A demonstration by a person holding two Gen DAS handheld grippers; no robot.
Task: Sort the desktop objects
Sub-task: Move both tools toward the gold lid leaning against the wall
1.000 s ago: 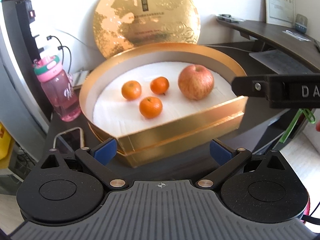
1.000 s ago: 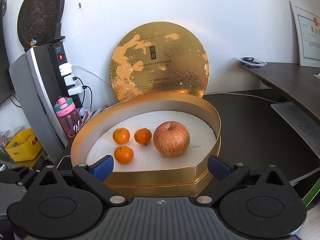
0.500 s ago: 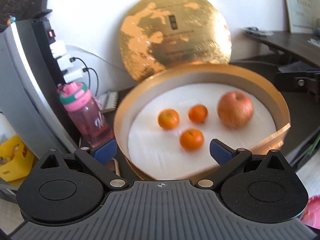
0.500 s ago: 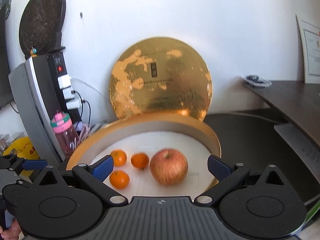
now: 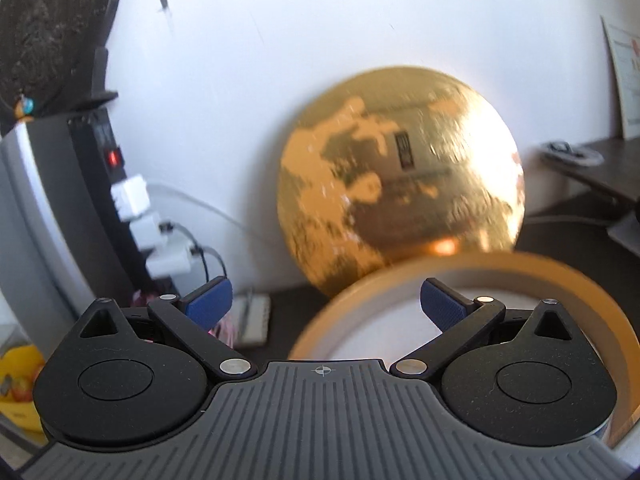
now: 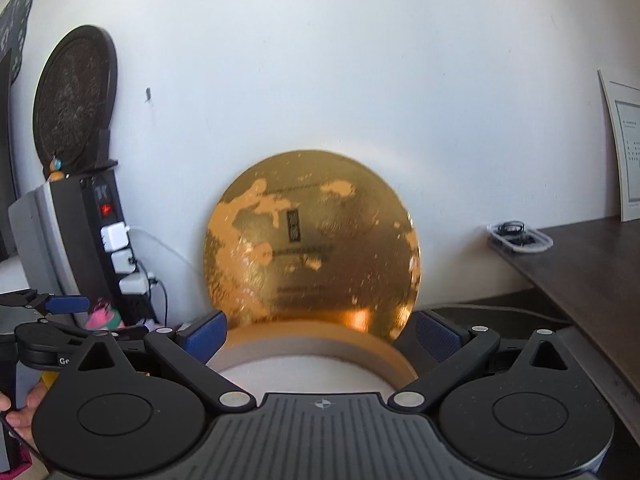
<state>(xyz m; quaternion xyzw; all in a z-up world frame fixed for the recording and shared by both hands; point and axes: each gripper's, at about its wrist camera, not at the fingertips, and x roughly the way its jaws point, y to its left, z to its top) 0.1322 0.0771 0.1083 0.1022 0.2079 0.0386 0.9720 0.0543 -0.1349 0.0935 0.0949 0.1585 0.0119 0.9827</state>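
The left hand-held gripper (image 5: 326,304) fills the lower part of its own view, its blue-padded fingers (image 5: 210,302) spread wide with nothing between them. The right hand-held gripper (image 6: 320,334) sits likewise at the bottom of its view, fingers apart and empty. At the lower left edge of the right view, a hand (image 6: 20,414) grips the left gripper's handle.

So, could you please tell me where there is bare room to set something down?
The dark desk right of the gold lid, past the small tray, is bare. It is crowded left, around the power strip.
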